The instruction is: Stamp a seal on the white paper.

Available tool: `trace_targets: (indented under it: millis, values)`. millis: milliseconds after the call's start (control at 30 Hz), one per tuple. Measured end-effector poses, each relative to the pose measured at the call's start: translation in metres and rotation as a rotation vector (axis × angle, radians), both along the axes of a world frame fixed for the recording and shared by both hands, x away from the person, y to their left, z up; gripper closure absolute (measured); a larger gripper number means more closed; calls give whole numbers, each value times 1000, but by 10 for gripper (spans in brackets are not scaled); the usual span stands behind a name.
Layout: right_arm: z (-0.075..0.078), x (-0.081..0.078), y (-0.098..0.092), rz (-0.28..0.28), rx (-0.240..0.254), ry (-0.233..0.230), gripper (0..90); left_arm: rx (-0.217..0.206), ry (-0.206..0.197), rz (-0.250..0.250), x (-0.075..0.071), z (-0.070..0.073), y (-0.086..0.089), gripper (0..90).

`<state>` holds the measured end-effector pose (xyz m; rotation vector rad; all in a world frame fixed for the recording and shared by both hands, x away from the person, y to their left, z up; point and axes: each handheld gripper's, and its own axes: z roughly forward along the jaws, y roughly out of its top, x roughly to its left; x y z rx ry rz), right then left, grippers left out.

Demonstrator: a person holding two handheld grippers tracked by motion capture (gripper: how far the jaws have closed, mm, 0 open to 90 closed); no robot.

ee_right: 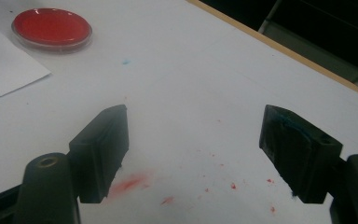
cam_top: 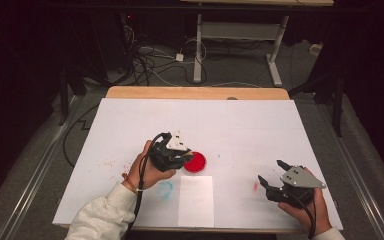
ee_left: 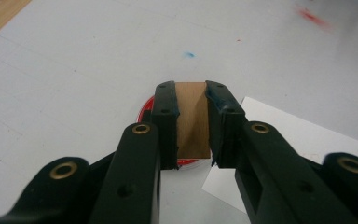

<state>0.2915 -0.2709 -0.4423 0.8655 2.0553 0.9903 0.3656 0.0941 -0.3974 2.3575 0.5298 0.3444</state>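
Your left gripper [ee_left: 192,123] is closed on a small brown wooden block [ee_left: 192,119]; in the left gripper view the two black jaws press its flanks, and the block stands upright between them with its top face level with the jaw tips. Just behind and under the block you can see the red dish [ee_left: 145,106], a shallow round dish with a clear rim and red filling (from this angle you cannot tell whether the block touches the red surface or hangs just above it); in the high view your left gripper [cam_top: 180,156] sits at the near-left edge of that dish [cam_top: 197,161], near the middle of the white table cover [cam_top: 240,125].

A white paper sheet [cam_top: 196,200] lies just in front of the dish, toward your side of the table; its corner shows beside the jaws in the left gripper view [ee_left: 284,126]. A faint blue smear [cam_top: 165,189] marks the cover to the left of the sheet.

Your right gripper [ee_right: 193,154] stands wide open with nothing between its jaws; it rests low over a patch of red spatter [ee_right: 130,183] on the cover, well apart from the dish; in the high view it sits at the near-right of the table [cam_top: 272,176], with a red smear [cam_top: 255,186] just beside it.
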Motion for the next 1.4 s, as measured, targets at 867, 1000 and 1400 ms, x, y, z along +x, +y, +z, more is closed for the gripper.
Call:
trace_targets:
  millis: [867, 1000, 1400]
  values:
    - [-1, -4, 2, 19, -9, -1, 241, 42, -7, -69, -37, -5, -13, 735]
    - [-1, -5, 2, 19, -7, 1, 241, 57, 3, -85, -42, -14, -17, 735]
    - [-2, -5, 3, 23, -14, 7, 241, 115, 45, -137, -48, -38, -29, 735]
